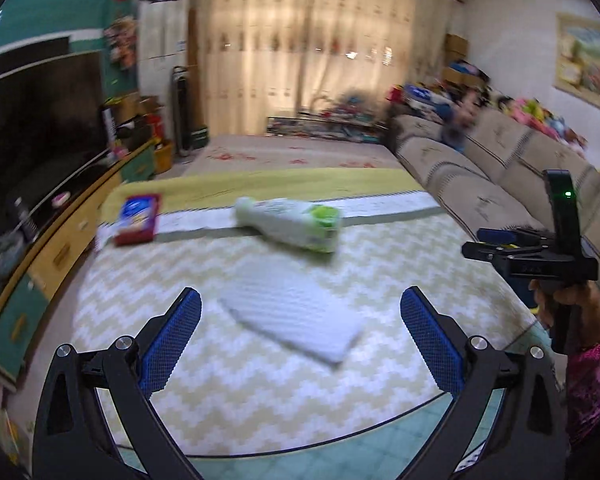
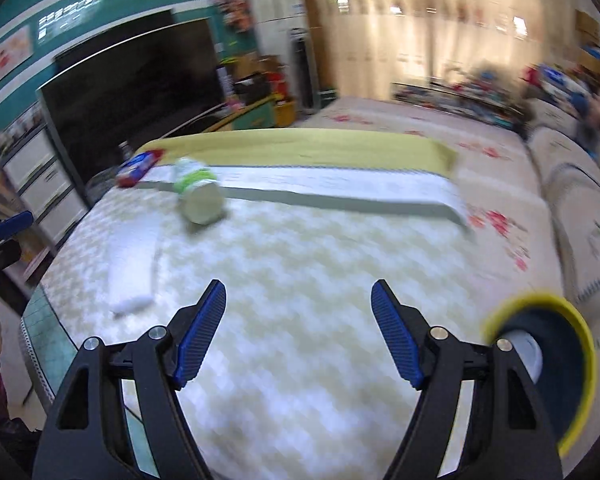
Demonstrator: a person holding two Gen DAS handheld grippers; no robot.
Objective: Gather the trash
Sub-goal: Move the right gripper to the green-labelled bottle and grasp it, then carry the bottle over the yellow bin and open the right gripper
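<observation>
Hovering over the table, your left tongs (image 1: 300, 334) stand spread wide with nothing between the blue pads, and your right tongs (image 2: 299, 330) are parted and empty too. Just ahead of the left pair lies a folded white tissue (image 1: 296, 326) flat on the zigzag-patterned tablecloth (image 1: 228, 392); from the right wrist view it sits well off to the left. Farther on, a white bottle with a green label (image 1: 290, 224) lies on its side near the striped cloth band, and a red and blue packet (image 1: 137, 220) rests beyond it toward the far left corner. Low at the right edge of the right wrist view, a dark bin with a yellow rim (image 2: 552, 364) sits close beside your right tongs, with something pale inside.

You look to be between pickups, choosing the next piece. The tissue is nearest, so the next move likely calls for lowering the left tongs over it, pinching low against the cloth, since it is thin and may slip, then carrying it to the bin.
</observation>
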